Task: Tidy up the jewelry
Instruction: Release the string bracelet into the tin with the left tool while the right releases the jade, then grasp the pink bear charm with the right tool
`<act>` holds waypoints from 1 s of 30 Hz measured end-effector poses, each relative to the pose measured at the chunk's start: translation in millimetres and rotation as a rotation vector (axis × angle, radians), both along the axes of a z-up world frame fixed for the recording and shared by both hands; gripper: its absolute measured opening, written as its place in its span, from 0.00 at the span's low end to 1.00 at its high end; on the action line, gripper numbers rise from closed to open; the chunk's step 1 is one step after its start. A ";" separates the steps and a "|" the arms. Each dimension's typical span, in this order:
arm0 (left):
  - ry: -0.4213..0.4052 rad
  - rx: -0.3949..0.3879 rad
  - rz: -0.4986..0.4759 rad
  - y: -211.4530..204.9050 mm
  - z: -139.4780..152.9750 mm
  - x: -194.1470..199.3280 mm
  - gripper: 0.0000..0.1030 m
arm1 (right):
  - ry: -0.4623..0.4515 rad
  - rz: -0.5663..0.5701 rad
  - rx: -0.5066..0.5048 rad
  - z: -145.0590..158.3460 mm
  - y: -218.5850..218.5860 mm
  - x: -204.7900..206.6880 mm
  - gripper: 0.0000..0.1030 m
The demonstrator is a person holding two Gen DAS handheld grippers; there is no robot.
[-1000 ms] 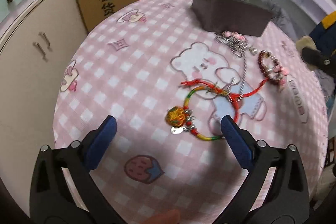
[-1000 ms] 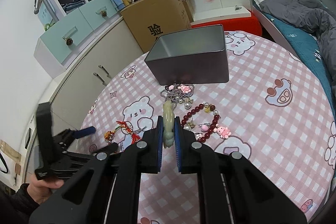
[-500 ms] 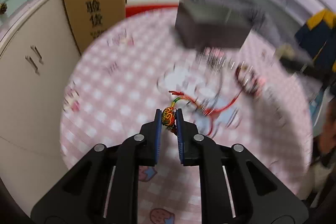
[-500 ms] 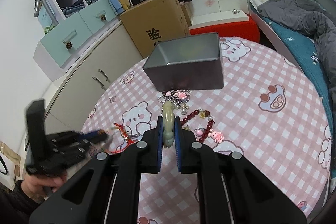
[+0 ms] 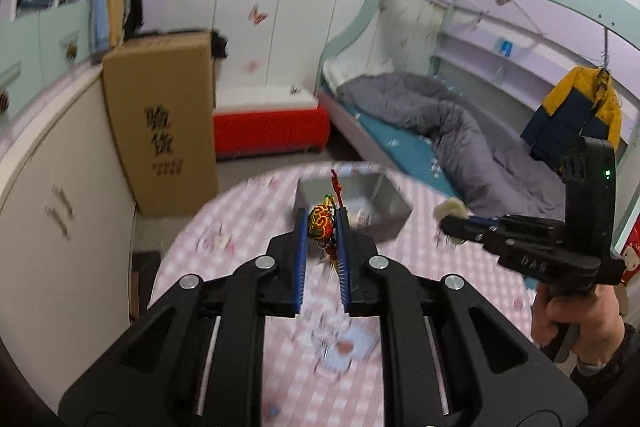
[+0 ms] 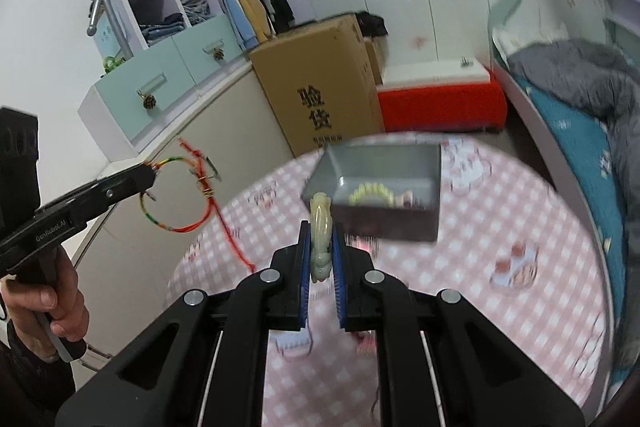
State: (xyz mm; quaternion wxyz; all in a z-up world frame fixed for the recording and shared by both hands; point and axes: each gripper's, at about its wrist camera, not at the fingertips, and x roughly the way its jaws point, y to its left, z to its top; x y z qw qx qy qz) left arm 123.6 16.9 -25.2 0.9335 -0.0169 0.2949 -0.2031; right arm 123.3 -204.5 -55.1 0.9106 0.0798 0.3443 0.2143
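My left gripper (image 5: 321, 227) is shut on the red-and-yellow charm of a colourful cord bracelet (image 5: 319, 221) and holds it in the air above the pink checked table (image 5: 224, 227). In the right wrist view the cord loop (image 6: 176, 195) hangs from the left gripper (image 6: 150, 173). My right gripper (image 6: 321, 239) is shut on a pale green jade bangle (image 6: 321, 227), raised in front of the grey metal box (image 6: 384, 195). The box (image 5: 356, 203) holds a yellow-green bead bracelet (image 6: 370, 193) and other pieces.
A cardboard box (image 6: 320, 83) and a red-and-white chest (image 6: 440, 99) stand behind the table. Cream cabinets (image 5: 60, 227) run along the left. A bed with a grey duvet (image 5: 440, 131) is at the right. Other jewelry on the table is blurred.
My left gripper closed on the cord bracelet's charm and lifted it off the table toward the box. My right gripper rose with the jade bangle and moved nearer the box.
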 end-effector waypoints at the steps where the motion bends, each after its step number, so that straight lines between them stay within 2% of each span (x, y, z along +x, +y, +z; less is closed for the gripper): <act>1: -0.011 -0.004 -0.007 -4.3 5.7 7.1 0.13 | -0.014 0.000 -0.011 7.8 -0.3 8.7 0.08; 6: -0.033 -0.008 -0.036 -38.2 21.4 59.0 0.13 | 0.000 0.012 -0.015 23.5 -6.5 53.1 0.08; 9: -0.010 -0.001 -0.033 -57.1 17.1 89.1 0.14 | 0.058 0.008 -0.016 13.6 -11.1 86.2 0.09; 13: 0.066 0.045 -0.010 -75.3 -3.7 124.7 0.16 | 0.134 -0.004 -0.014 -7.8 -16.6 115.2 0.11; 14: 0.081 0.061 0.004 -77.6 -10.3 130.7 0.26 | 0.154 -0.011 -0.013 -13.3 -17.7 121.5 0.11; 15: 0.090 0.070 0.021 -78.2 -14.6 133.9 0.54 | 0.166 -0.020 -0.014 -17.6 -18.8 126.4 0.12; 17: 0.068 0.054 0.060 -74.2 -17.7 132.2 0.92 | 0.177 -0.043 -0.015 -20.9 -22.1 130.0 0.22; 18: 0.049 0.053 0.074 -71.5 -17.4 128.8 0.94 | 0.179 -0.061 -0.012 -21.9 -24.9 130.5 0.43; 19: 0.046 0.060 0.077 -70.4 -17.3 128.1 0.94 | 0.169 -0.087 -0.004 -21.9 -28.3 128.2 0.78; 20: 0.050 0.074 0.084 -69.4 -17.6 127.3 0.94 | 0.152 -0.116 0.000 -21.0 -32.1 125.2 0.91; 24: 0.042 0.081 0.128 -56.2 -13.4 118.9 0.94 | 0.152 -0.182 0.023 -20.6 -45.6 118.2 0.93; 30: 0.008 0.094 0.195 -41.6 -9.7 100.3 0.94 | 0.118 -0.200 0.020 -9.5 -46.9 104.0 0.93</act>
